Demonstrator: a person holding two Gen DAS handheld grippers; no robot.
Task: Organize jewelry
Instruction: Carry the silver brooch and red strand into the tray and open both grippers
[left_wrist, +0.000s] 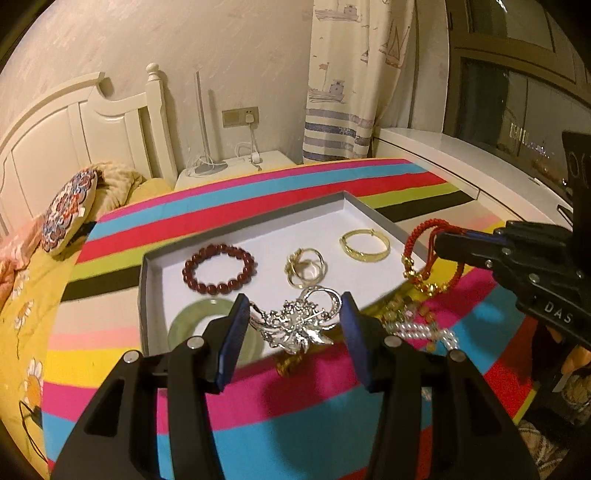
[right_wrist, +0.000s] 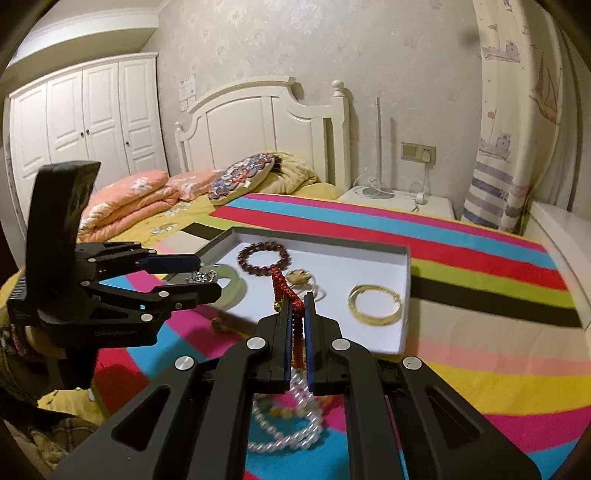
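My right hand-held gripper (right_wrist: 300, 306), low in the middle of its own view, has its blue pads pressed together on the red braided cord bracelet (right_wrist: 286, 291), whose gold beads dangle below the jaws; in the left view that bracelet hangs at the right edge, over the near right corner of the box. My left hand-held gripper (left_wrist: 293, 317) sits at the bottom centre of its view with the jaws about half spread around the silver flower brooch (left_wrist: 295, 325). The brooch and its chain look to be hanging at the left pad, but I cannot tell for certain whether the pads pinch it or it simply lies between them. Outward from there, the shallow white box (left_wrist: 147, 266) sits on the striped bed cover (left_wrist: 258, 406) and already holds a dark red bead bracelet (left_wrist: 218, 269), a pale green jade bangle (left_wrist: 184, 325), a cluster of gold rings (left_wrist: 306, 266) and a gold bangle (left_wrist: 365, 245), each lying apart from the others. Still outside the box, on the cover just in front of it, lie a white pearl strand (right_wrist: 295, 424) and some small yellowish beads (left_wrist: 397, 314). I judge the sorting roughly two thirds done: four pieces placed, two in hand, and the pearl pile waiting.
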